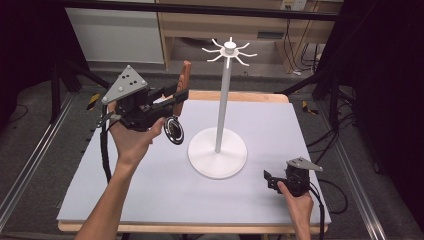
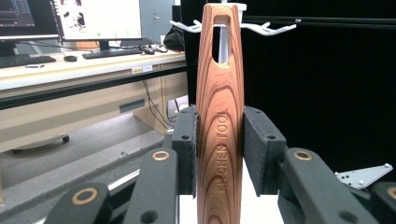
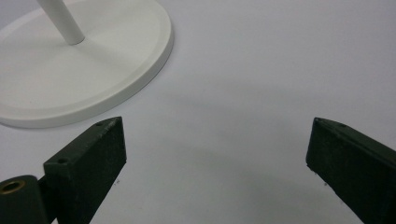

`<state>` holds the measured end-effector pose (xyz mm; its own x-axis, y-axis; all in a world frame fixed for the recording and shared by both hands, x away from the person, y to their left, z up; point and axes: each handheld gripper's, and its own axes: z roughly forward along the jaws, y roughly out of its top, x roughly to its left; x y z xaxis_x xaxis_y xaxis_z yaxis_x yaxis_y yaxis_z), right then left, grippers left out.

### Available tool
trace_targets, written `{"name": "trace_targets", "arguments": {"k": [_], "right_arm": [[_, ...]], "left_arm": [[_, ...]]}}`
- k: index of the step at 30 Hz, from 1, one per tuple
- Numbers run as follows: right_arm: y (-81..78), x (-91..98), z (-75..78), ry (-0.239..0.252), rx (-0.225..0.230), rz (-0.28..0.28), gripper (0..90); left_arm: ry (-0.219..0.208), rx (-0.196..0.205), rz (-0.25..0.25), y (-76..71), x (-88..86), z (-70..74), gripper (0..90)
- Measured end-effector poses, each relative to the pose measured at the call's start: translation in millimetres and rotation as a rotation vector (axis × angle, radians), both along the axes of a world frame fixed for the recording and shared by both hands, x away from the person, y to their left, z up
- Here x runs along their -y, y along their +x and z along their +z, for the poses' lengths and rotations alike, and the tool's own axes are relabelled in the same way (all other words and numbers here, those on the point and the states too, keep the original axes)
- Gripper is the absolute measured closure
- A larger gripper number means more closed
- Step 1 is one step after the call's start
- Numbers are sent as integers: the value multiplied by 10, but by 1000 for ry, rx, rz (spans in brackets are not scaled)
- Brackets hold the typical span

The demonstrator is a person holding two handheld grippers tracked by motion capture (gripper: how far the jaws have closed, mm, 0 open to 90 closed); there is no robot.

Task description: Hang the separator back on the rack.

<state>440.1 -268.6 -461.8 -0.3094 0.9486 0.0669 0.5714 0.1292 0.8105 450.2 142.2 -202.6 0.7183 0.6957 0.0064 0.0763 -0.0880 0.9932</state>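
Observation:
A kitchen tool with a wooden handle [image 1: 186,75] and a round dark head [image 1: 174,130] hangs lifted above the table's left side. My left gripper [image 1: 181,95] is shut on that handle. In the left gripper view the handle [image 2: 220,116] stands upright between both pads, its slotted end level with the white hooks [image 2: 268,29]. The white hook stand [image 1: 223,100] rises from its round base [image 1: 217,152] at mid-table, with its hook crown [image 1: 229,51] on top. My right gripper [image 1: 268,179] rests low at the front right, open and empty [image 3: 215,154], just right of the base [image 3: 70,74].
A pale grey mat [image 1: 280,130] covers the wooden table. Metal rails and cables run along the floor on both sides. A desk with monitors [image 2: 98,18] stands behind. The other gripper's grey plate [image 2: 364,176] shows at lower right in the left gripper view.

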Motion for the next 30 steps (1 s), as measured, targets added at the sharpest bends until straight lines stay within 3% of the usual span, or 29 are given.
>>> {"name": "trace_targets", "arguments": {"k": [14,30], "right_arm": [[0,6,3,10,-2,0,55],[2,6,3,13,-5,3,54]], "left_arm": [[13,0,-2,87,151,99,674],[40,-12,2,191,305,100,674]]}}
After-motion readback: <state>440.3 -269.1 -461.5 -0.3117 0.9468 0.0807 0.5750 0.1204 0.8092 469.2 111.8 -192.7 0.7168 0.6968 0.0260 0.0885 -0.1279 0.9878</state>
